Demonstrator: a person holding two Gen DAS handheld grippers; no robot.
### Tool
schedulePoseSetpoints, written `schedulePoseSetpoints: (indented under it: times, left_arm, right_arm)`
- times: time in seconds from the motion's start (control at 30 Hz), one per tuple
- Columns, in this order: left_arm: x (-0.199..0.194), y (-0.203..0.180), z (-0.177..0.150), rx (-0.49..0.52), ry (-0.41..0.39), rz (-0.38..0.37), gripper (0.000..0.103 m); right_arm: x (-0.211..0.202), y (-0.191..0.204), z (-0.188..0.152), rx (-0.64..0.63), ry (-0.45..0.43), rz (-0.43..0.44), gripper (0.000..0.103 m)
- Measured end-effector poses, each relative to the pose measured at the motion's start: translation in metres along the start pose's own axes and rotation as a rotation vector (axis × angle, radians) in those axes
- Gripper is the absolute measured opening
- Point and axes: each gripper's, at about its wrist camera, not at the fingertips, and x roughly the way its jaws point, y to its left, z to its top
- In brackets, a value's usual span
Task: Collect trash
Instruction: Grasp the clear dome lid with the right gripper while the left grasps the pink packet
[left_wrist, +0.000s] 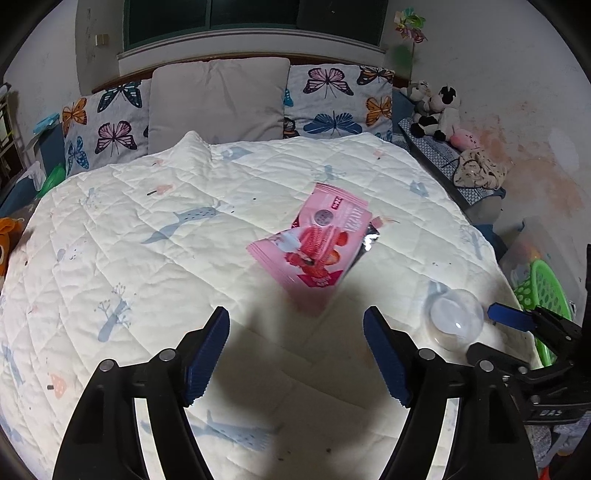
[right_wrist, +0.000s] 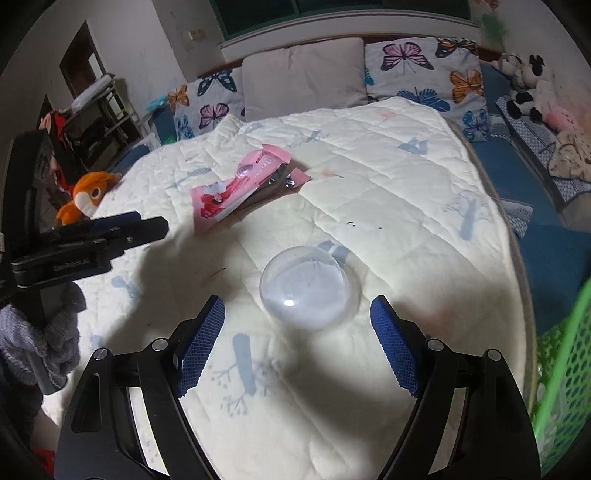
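Two pieces of trash are lying on the quilted bed cover: a pink snack wrapper near the middle, and a clear plastic dome lid nearer the bed's right edge, well apart from the wrapper; a green mesh basket is sitting just off that right edge, probably the bin.

Left hand-held gripper is hovering released, jaws wide, nothing between them, wrapper ahead of the tips and not touched; right hand-held gripper is also released, jaws spread, dome lid lying just ahead of the pads, no contact showing; so neither is grasping anything yet.

Risks, as judgement: the dome looks smooth, rounded and thin, so pads closing on it are likely squeezing it out forward or crushing it; it also looks nearly as wide as the jaw gap, so an off-centre approach is nudging it along the soft quilt instead of straddling it; the wrapper is lying flat and partly crumpled, so the left tips are risking pinching quilt fabric with it, or sliding over the foil; both hand-held grippers are working close side by side, so crossing toward the basket is risking a bump; harsh lamp glare and shadow are hiding the near quilt.
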Motion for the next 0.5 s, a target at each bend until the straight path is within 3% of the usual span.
schedulePoseSetpoints:
  times: [0.17,0.3,0.5]
  left_arm:
    - [0.007,-0.001,0.010,0.030,-0.010,-0.010,0.079]
    - [0.013,-0.008,0.021,0.075,-0.015,-0.010,0.082]
    - [0.030,-0.019,0.038,0.144,-0.004,0.002,0.085]
  right_arm:
    - [0.022,0.001,0.003,-0.037,0.035,-0.034,0.075]
    - [0.029,-0.002,0.001,-0.049,0.049,-0.048,0.066]
    - [0.028,-0.006,0.002,-0.048,0.041,-0.041,0.065]
